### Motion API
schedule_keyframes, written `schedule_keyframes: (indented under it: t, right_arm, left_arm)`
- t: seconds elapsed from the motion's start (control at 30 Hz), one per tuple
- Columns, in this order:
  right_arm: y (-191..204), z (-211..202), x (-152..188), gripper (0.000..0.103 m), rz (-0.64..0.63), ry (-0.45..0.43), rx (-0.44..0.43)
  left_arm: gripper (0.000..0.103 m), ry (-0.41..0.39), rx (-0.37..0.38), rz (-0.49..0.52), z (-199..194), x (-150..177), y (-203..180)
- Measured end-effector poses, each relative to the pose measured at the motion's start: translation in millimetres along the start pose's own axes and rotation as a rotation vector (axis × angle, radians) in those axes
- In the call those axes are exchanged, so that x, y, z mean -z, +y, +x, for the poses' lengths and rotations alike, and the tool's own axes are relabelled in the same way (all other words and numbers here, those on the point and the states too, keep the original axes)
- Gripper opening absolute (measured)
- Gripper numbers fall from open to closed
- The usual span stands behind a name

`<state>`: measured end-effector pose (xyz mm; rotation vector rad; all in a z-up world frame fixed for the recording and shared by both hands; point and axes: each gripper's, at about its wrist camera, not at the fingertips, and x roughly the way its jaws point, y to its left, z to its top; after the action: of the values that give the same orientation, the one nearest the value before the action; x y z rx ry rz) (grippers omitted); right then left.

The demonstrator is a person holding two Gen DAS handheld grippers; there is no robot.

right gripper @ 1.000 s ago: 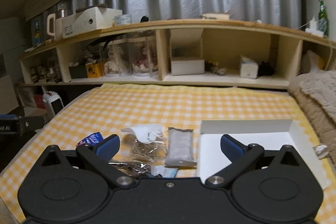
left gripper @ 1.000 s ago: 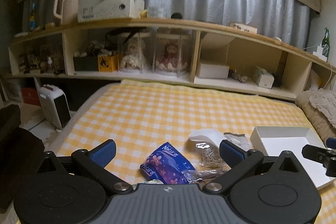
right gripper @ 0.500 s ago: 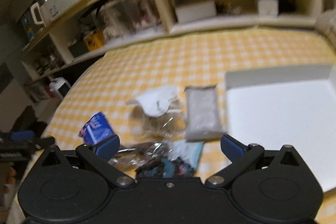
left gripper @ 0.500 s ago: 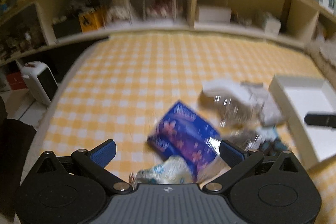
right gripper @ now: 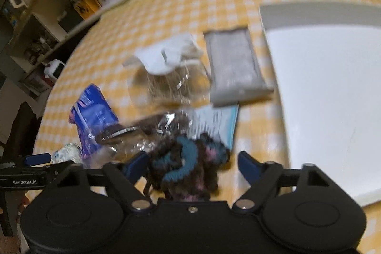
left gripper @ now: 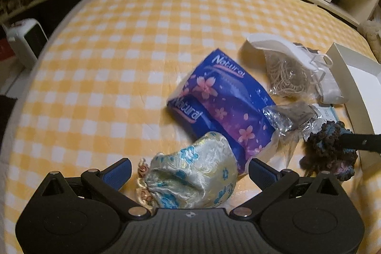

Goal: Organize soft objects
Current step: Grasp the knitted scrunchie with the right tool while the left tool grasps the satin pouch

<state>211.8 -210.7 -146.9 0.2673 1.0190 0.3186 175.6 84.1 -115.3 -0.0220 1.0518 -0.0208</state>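
Bed (left gripper: 133, 23) w/ the yellow check cover filled most of both views now. A sec earlier both cams looked level at the shelves and curtain; they had since tipped down onto the pile, so both claws had dropped in for a pick.

White box (right gripper: 333, 97) sat at the right side of the cover, nothing in it as far as shown, prob. the drop spot. Just beside it lay the grey packet (right gripper: 234, 68), then the white mask (left gripper: 273, 47) over a clear bag of bands (left gripper: 285, 75).

Blue "Natural" tissue pack (left gripper: 221, 97) lay mid-pile, touching the brocade pouch (left gripper: 193, 175).

Left claw (left gripper: 189, 171) stood wide, pouch between the fingers, pads not pressing yet as far as I could see; nothing held.

Right claw (right gripper: 190, 164) was closing from full width around the knitted scrunchie (right gripper: 188, 163). The left pad looked about touching the yarn, the right pad was apart from it. Blurred, so no firm grip judged.

Meaning: two picks were starting at once, nothing boxed yet.
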Motion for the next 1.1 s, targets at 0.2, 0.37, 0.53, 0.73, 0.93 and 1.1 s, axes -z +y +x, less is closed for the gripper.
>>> schedule_keyframes:
  t: [0.2,0.37,0.53,0.73,0.93,1.1]
  right_arm:
    - [-0.8,14.9,6.9,0.068,0.051,0.035,-0.048]
    - [5.6,14.0,9.8,0.058,0.012,0.05,-0.049]
    - [15.0,10.1,14.6,0.043,-0.082,0.067,-0.048]
    - [18.4,-2.0,15.5,0.019,-0.128,0.036,-0.049]
    - [14.6,-20.6,11.6,0.014,-0.113,-0.031,-0.057]
    - [11.6,-40.7,7.9,0.014,-0.101,-0.091,-0.077]
  left_arm:
    - [0.084,0.05,0.001,-0.021,12.8,2.2,-3.7]
    - [0.068,0.048,-0.012,-0.019,9.1,1.7,-3.4]
    - [0.057,0.055,-0.014,0.024,5.8,4.4,-9.0]
    - [0.048,0.032,-0.004,0.06,-2.0,8.5,-19.2]
    - [0.048,-0.006,0.024,0.036,-15.4,12.6,-23.3]
    - [0.048,-0.046,0.082,-0.009,-34.2,18.1,-27.5]
